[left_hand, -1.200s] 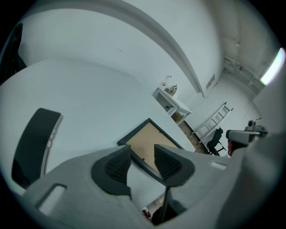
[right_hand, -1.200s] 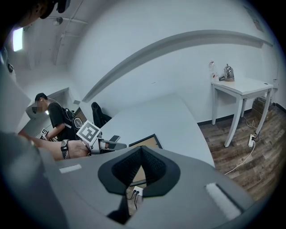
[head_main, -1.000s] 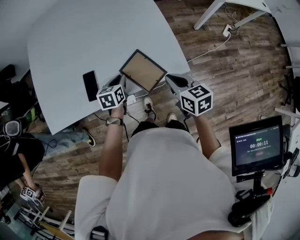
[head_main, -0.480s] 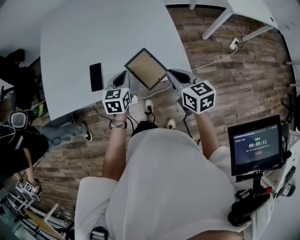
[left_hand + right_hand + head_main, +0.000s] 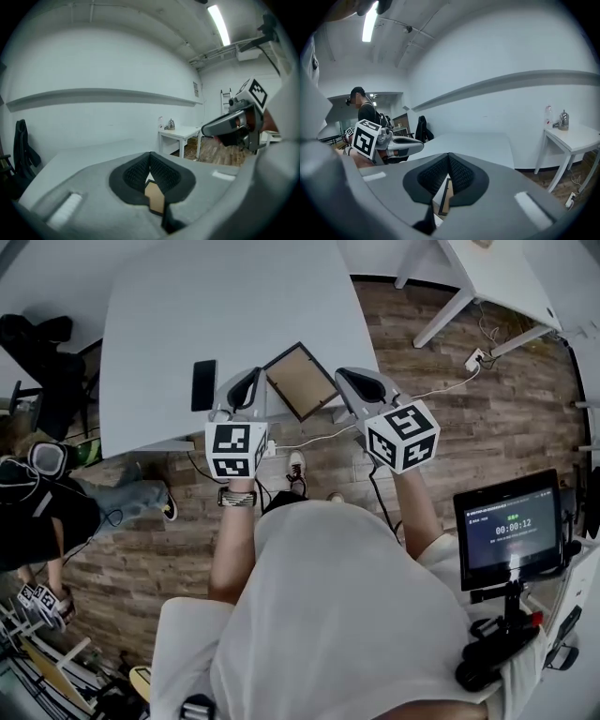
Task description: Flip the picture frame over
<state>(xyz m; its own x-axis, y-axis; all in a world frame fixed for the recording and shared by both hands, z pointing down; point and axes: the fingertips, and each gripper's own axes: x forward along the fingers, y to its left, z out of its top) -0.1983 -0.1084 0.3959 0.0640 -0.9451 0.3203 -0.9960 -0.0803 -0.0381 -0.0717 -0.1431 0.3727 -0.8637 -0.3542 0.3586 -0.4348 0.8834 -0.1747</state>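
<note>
The picture frame (image 5: 300, 381), a black rim around a brown backing board, hangs tilted over the near edge of the white table (image 5: 187, 315). My left gripper (image 5: 260, 387) is shut on its left corner, and the brown board (image 5: 154, 198) shows between the black pads. My right gripper (image 5: 339, 385) is shut on the frame's right edge, where the black rim and brown board (image 5: 444, 199) sit in its jaws. Each gripper view shows the other gripper opposite: the right one (image 5: 233, 125) and the left one (image 5: 396, 146).
A black phone (image 5: 203, 383) lies on the table left of the frame. A screen on a stand (image 5: 511, 531) is at my right. A second white table (image 5: 487, 268) stands at the back right. A seated person (image 5: 37, 512) is at the left over the wood floor.
Both grippers have risen with the frame between them. The frame has come up off the table and tilted. The left gripper's cube has rolled to face the camera.
</note>
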